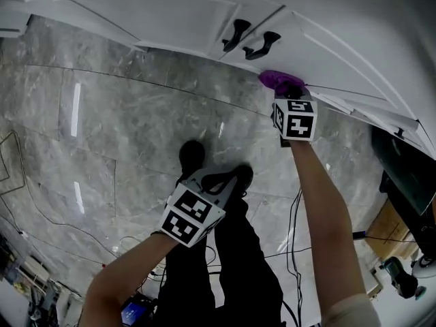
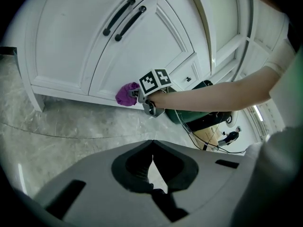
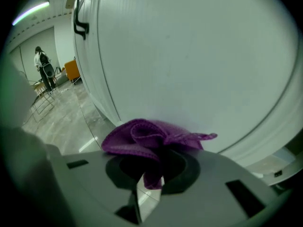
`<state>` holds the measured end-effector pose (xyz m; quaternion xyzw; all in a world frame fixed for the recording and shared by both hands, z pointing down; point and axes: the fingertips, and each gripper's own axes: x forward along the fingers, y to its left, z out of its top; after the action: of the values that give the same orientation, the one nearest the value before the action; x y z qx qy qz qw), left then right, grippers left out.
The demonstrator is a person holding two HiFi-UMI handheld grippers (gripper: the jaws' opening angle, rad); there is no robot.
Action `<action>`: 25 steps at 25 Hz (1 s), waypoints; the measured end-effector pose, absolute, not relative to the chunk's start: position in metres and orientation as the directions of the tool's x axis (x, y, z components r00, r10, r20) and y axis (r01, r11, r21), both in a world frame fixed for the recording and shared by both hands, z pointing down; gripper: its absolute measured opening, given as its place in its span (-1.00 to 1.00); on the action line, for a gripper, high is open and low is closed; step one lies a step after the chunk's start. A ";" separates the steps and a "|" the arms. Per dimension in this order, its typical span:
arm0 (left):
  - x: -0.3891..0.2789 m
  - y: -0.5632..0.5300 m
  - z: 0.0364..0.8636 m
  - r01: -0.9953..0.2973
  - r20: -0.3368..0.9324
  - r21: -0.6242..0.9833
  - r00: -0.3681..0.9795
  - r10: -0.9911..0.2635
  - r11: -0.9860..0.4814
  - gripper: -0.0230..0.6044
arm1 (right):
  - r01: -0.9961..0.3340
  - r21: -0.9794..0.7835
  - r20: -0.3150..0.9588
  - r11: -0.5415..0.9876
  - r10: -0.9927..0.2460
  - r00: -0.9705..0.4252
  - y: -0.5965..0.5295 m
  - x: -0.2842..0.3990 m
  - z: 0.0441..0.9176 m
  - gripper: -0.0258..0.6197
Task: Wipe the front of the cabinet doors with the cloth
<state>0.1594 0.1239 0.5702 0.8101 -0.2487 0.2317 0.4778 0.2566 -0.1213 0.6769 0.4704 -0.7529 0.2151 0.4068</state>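
Grey marble-patterned floor tiles (image 1: 122,128) carry glossy streaks of reflected light. Thin black cables (image 1: 41,213) trail across them at the left, near a clutter of gear (image 1: 27,285) too small to tell apart. At the right sits a dark green object (image 1: 402,176), with a brown board (image 1: 387,231) just beside it. Far off, a person (image 3: 42,67) stands near an orange chair (image 3: 72,70), under a ceiling light strip (image 3: 31,13).
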 end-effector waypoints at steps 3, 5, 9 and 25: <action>0.155 0.131 0.575 -0.629 0.618 0.663 0.766 -0.179 -0.405 -0.86 | -0.889 0.055 0.849 0.454 -0.490 -0.198 -0.121 0.259 0.702 -0.73; 0.152 0.134 0.577 -0.636 0.626 0.659 0.760 -0.175 -0.402 -0.86 | -0.898 0.042 0.871 0.438 -0.457 -0.183 -0.121 0.261 0.715 -0.73; 0.143 0.131 0.578 -0.658 0.637 0.647 0.744 -0.202 -0.386 -0.86 | -0.906 0.031 0.895 0.423 -0.416 -0.164 -0.120 0.262 0.722 -0.73; 0.091 0.077 0.471 -0.731 0.625 0.629 0.678 -0.387 -0.264 -0.86 | -0.846 -0.315 0.408 0.430 -0.744 -0.529 -0.072 0.156 0.325 -0.73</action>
<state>0.0912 0.0770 0.4707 0.7753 -0.3603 0.1763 0.4879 0.1563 -0.0722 0.3248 0.4738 -0.8390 0.2464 0.1042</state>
